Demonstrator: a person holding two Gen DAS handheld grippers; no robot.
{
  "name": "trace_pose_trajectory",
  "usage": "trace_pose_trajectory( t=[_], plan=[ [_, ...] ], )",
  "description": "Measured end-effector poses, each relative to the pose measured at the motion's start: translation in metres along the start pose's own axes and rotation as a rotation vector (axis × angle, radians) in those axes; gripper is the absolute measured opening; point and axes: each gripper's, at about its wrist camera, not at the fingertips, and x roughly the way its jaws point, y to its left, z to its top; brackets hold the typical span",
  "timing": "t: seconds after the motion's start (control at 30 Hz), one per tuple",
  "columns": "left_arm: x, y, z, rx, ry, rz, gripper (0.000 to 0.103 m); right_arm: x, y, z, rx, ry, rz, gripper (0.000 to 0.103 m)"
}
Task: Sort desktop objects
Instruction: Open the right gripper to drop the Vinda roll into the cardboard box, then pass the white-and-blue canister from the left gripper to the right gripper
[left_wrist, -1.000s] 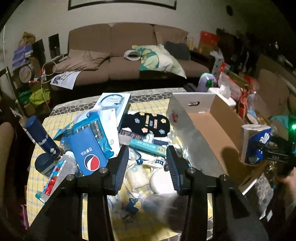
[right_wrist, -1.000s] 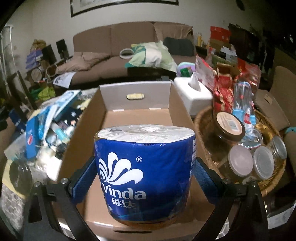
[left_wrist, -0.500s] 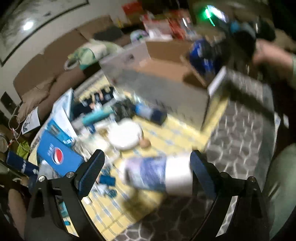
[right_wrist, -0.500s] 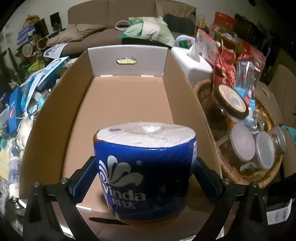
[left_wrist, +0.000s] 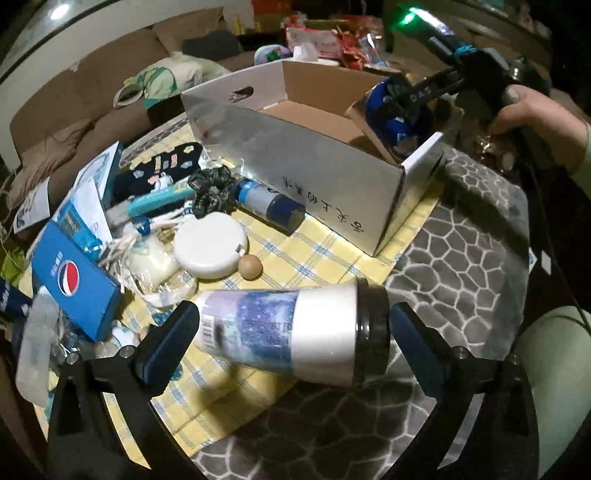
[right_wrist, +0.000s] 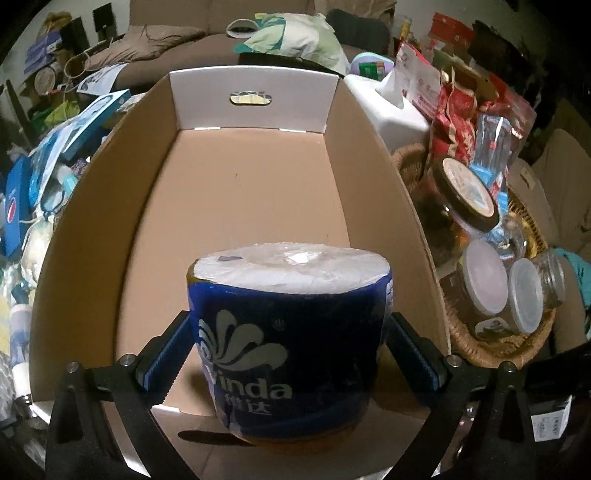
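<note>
A white tumbler (left_wrist: 295, 325) with a starry blue label and a black lid lies on its side at the table's near edge. My left gripper (left_wrist: 291, 318) straddles it lengthwise, jaws opening; the pads stand just off its base and lid. My right gripper (right_wrist: 290, 332) is shut on a blue Vinda tissue roll (right_wrist: 291, 295), held upright just inside the near end of the cardboard box (right_wrist: 251, 177). The left wrist view shows the box (left_wrist: 314, 173) side on, with that roll (left_wrist: 391, 125) and a hand on the right gripper at its far right corner.
Left of the box is a pile: a blue Pepsi box (left_wrist: 70, 280), a white round case (left_wrist: 210, 245), a wooden ball (left_wrist: 250, 266), a blue bottle (left_wrist: 269, 205). Right of the box are a wicker basket (right_wrist: 480, 347) with lidded jars and a white tissue box (right_wrist: 391, 107).
My left gripper swung down and rolled, and its jaws went from narrow to wide around the lying tumbler. The right gripper sank with the roll into the box.
</note>
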Motion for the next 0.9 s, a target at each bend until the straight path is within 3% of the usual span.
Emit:
trace_pose_trajectory(
  t=[0.23,0.4,0.5,0.67,0.83,0.9],
  plan=[
    [0.008,-0.006,-0.008,-0.055,0.008,0.000,0.102,-0.050,-0.011,0.009,0.082,-0.142,0.082,0.102],
    [0.007,-0.003,-0.009,-0.090,0.000,-0.024,0.088,-0.082,-0.016,0.018,0.113,-0.213,0.131,0.098],
    [-0.001,0.004,-0.012,-0.132,-0.022,-0.042,0.088,-0.102,-0.006,0.016,0.116,-0.243,0.235,0.098],
    [-0.015,0.029,-0.029,-0.269,-0.056,-0.102,0.088,-0.121,0.047,0.008,0.013,-0.248,0.398,0.098],
    [-0.019,0.051,-0.046,-0.387,-0.060,-0.158,0.085,-0.112,0.129,0.001,-0.143,-0.150,0.527,0.097],
    [-0.019,0.060,-0.054,-0.442,-0.064,-0.198,0.082,-0.102,0.158,-0.003,-0.205,-0.106,0.531,0.095]
  ],
)
